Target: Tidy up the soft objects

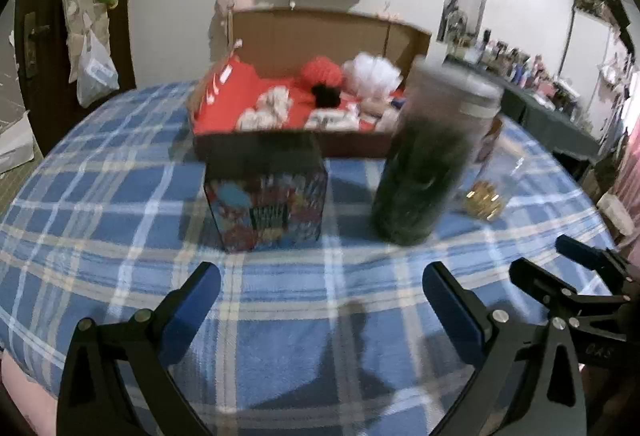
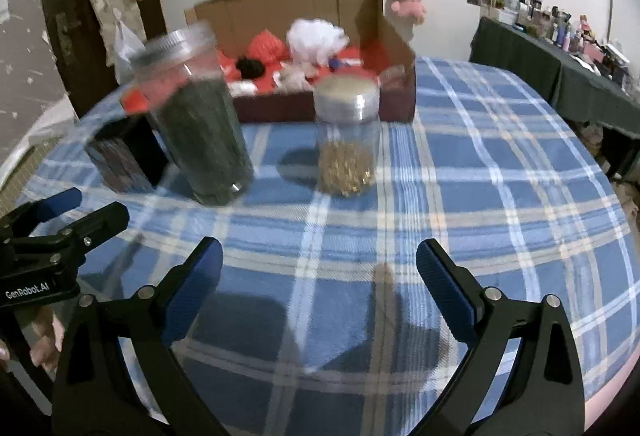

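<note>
Your left gripper (image 1: 322, 290) and right gripper (image 2: 319, 266) both gape wide, holding nothing, above the cloth (image 2: 480, 196). Ahead stand a dark jar (image 2: 200, 132) and tin (image 1: 266, 204), blocking the box (image 1: 288, 146) of soft toys (image 1: 322, 74).

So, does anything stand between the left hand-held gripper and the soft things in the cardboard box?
Yes. A colourful printed box and a tall dark-filled jar stand on the cloth before the cardboard box, ahead of the open left hand-held gripper.
</note>
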A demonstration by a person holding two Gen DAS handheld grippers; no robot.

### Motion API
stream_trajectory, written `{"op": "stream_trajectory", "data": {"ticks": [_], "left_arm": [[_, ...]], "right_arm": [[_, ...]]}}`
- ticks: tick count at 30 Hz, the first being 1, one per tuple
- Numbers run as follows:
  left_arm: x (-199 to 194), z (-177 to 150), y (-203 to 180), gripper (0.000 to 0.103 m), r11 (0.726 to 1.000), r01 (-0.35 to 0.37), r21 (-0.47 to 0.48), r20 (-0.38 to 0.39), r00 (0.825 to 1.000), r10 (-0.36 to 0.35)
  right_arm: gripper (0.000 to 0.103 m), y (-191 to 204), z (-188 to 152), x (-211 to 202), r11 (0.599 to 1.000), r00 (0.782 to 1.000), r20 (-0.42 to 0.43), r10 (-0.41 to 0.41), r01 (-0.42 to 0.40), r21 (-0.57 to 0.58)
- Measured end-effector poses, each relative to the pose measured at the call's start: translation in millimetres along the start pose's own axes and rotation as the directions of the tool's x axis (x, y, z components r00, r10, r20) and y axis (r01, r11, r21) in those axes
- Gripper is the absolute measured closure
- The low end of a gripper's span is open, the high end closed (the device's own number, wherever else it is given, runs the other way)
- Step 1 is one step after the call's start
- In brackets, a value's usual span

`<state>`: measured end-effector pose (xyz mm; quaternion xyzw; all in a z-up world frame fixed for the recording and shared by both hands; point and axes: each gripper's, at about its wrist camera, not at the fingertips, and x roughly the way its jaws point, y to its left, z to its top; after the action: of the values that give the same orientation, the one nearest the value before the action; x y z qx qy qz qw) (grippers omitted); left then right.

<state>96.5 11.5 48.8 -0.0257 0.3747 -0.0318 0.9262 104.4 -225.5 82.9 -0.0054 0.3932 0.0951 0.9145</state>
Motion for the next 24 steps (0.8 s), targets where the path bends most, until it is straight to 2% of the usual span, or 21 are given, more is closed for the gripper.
{"op": "stream_trajectory", "data": {"ticks": [5, 8, 10, 24], "left_arm": [[26, -12, -5, 0.0, 0.999, -0.042, 0.021, -0.081, 0.996, 0.043], [24, -16, -10, 0.0, 0.996, -0.072, 0.049, -0.052, 0.996, 0.075], [24, -17, -12, 0.0, 0.996, -0.079, 0.049, -0.058, 0.995, 0.082], [27, -14, -9, 0.0, 0.997, -0.07, 0.025, -0.064, 0.995, 0.071]], "right_arm": [[0.004, -1, -8, 19, 0.999, 0.998, -0.036, -0.047, 0.046, -0.012], [0.004, -5, -13, 25, 0.999, 0.997, -0.049, -0.053, 0.054, 0.003], [0.004, -5, -12, 25, 0.998, 0.997, -0.049, -0.063, 0.064, 0.009], [0.003, -5, -11, 27, 0.996, 0.994, -0.066, -0.084, 0.084, 0.007]]}}
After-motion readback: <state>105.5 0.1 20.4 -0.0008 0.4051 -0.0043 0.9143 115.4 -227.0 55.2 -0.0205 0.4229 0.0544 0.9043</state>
